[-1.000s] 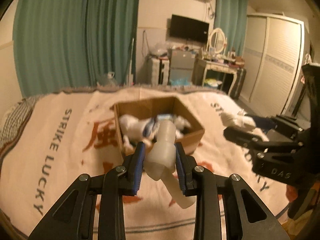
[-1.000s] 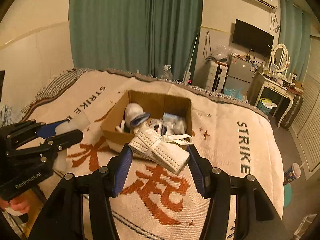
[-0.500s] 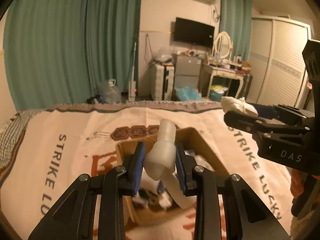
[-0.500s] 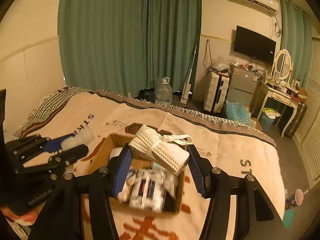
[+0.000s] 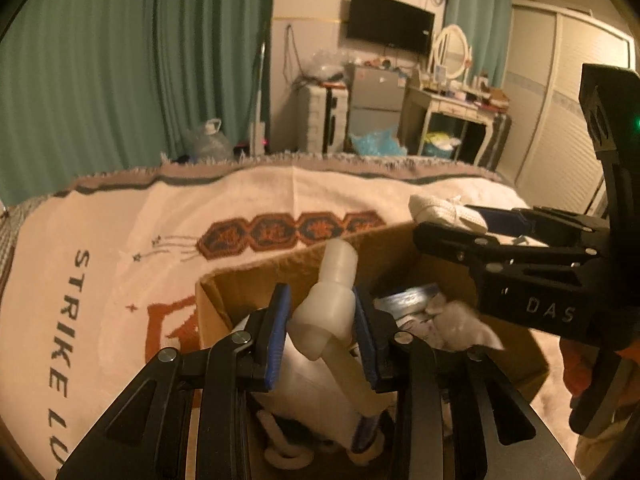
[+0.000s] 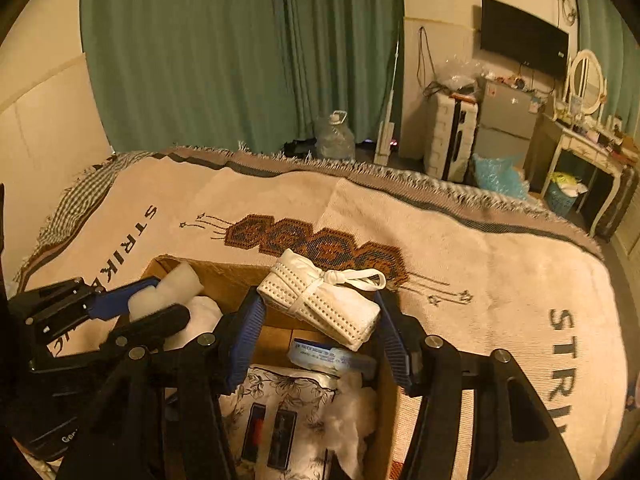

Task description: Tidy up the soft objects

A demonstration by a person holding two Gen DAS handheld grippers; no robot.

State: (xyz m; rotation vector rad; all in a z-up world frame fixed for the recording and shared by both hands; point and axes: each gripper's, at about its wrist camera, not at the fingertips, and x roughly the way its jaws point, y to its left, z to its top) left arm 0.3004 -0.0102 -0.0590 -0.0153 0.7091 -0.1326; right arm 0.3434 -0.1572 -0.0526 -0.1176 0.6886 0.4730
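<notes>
My left gripper [image 5: 322, 314] is shut on a white soft tube-shaped piece [image 5: 332, 312] and holds it over the open cardboard box [image 5: 240, 280]. My right gripper [image 6: 320, 316] is shut on a white perforated cloth roll [image 6: 320, 306] tied with a ribbon, held above the same box [image 6: 224, 276]. The box holds several soft items, among them a floral packet [image 6: 288, 396], a blue-and-white pack [image 6: 320, 356] and white fluff [image 5: 460, 324]. Each gripper shows in the other's view: the right one [image 5: 452, 220] and the left one [image 6: 160, 304].
The box sits on a bed covered by a cream blanket [image 6: 460, 248] with "STRIKE LUCKY" lettering. Beyond the bed's far edge are green curtains [image 6: 224, 52], a water jug [image 6: 334, 136], a suitcase [image 6: 450, 136], a dressing table [image 5: 452, 108] and a wardrobe [image 5: 560, 100].
Both grippers have moved forward and down over the box, which now fills the lower part of both views. Each still holds its item.
</notes>
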